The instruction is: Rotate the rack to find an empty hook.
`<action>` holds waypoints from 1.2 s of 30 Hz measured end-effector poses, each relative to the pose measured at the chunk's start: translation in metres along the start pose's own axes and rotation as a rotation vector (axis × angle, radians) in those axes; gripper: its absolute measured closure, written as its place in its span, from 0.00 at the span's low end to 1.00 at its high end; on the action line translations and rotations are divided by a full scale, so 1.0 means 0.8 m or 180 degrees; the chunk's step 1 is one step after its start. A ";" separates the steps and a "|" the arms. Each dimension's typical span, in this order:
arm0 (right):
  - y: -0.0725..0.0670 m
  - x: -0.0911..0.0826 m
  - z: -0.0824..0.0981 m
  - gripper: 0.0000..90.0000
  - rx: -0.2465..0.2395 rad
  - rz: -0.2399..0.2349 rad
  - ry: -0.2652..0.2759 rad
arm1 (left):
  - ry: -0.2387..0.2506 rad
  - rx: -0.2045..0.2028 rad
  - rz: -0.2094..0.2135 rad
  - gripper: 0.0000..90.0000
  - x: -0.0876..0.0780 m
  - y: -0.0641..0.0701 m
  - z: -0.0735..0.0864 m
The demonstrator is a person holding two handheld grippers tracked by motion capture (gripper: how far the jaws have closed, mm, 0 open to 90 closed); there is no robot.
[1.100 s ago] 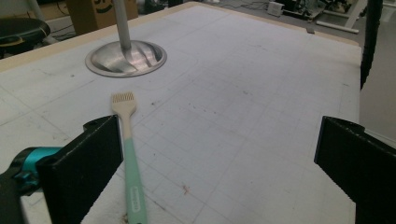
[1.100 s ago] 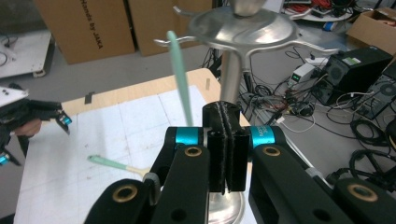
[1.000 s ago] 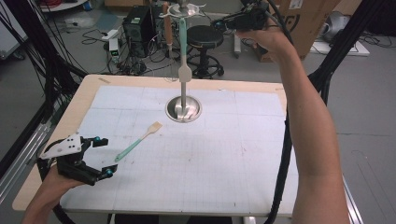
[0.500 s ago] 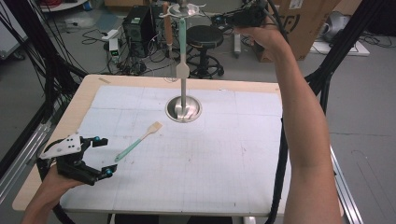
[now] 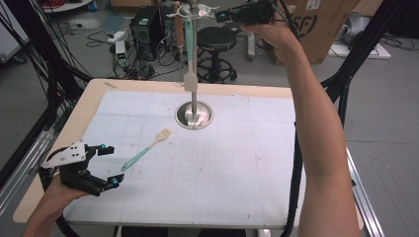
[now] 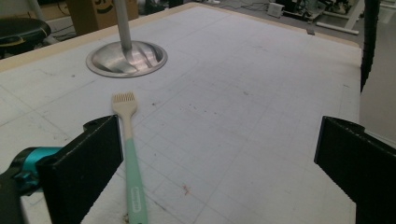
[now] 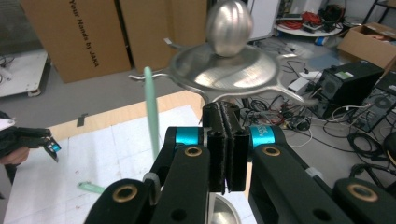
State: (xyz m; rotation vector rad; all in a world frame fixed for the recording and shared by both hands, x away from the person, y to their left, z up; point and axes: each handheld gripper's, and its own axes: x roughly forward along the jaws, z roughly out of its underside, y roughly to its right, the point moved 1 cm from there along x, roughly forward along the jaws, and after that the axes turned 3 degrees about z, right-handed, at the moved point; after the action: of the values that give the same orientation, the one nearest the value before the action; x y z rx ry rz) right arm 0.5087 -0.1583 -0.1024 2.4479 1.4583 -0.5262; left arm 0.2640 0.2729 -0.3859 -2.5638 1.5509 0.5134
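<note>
Basting brush lying flat on the counter; left gripper standing by, right gripper raised at the rack.

The basting brush (image 5: 146, 150) is lying near the left side of the counter (image 5: 237, 173), bristles pointing far toward the utensil rack (image 5: 193, 114). It is likely handling as light, with a slim, smooth mint handle and soft bristles; taking hold mid-handle seems best. The left gripper (image 5: 107, 165) is sitting just left of it, jaws wide and empty. The right gripper (image 7: 227, 149) is hovering at the rack top, jaws pressed together, holding nothing.
</note>
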 end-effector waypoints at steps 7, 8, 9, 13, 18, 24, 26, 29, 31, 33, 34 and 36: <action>-0.016 0.016 -0.004 0.99 -0.0070 -0.0123 -0.0068 | 0.0029 -0.0014 -0.0005 0.02 -0.002 0.000 -0.001; -0.020 0.020 -0.006 0.99 -0.0077 -0.0159 -0.0074 | 0.0023 -0.0012 -0.0006 0.02 -0.002 0.000 -0.001; -0.022 0.023 -0.006 0.99 -0.0095 -0.0185 -0.0090 | 0.0024 -0.0011 -0.0004 0.02 -0.002 0.000 -0.001; -0.031 0.034 -0.010 0.99 -0.0153 -0.0256 -0.0109 | 0.0033 -0.0001 -0.0008 0.02 -0.002 0.000 -0.001; -0.036 0.041 -0.013 0.99 -0.0185 -0.0315 -0.0107 | 0.0033 -0.0004 -0.0005 0.02 -0.003 0.000 -0.002; -0.036 0.033 -0.010 0.99 -0.0221 -0.0307 -0.0148 | 0.0019 0.0005 -0.0002 0.02 -0.002 0.001 -0.001; -0.036 0.028 -0.010 0.99 -0.0212 -0.0296 -0.0159 | 0.0015 0.0013 -0.0008 0.02 -0.002 0.001 -0.001; -0.037 0.020 -0.007 0.99 -0.0226 -0.0294 -0.0171 | 0.0014 0.0011 -0.0013 0.02 -0.002 0.001 -0.002; -0.036 0.014 -0.004 0.99 -0.0227 -0.0285 -0.0181 | 0.0011 0.0014 -0.0013 0.02 -0.002 0.001 -0.002; -0.034 0.007 0.000 0.99 -0.0224 -0.0266 -0.0195 | 0.0010 0.0015 -0.0015 0.02 -0.002 0.001 -0.002; -0.033 0.003 0.001 0.99 -0.0223 -0.0250 -0.0208 | 0.0016 0.0006 -0.0016 0.02 -0.002 0.001 -0.002; -0.032 -0.003 0.004 0.99 -0.0207 -0.0220 -0.0205 | 0.0011 0.0006 -0.0012 0.02 -0.001 0.001 -0.001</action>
State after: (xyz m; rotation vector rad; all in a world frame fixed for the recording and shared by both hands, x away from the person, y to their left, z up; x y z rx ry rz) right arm 0.4847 -0.1498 -0.1048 2.3164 1.5144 -0.5572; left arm 0.2628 0.2729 -0.3843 -2.5669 1.5466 0.5072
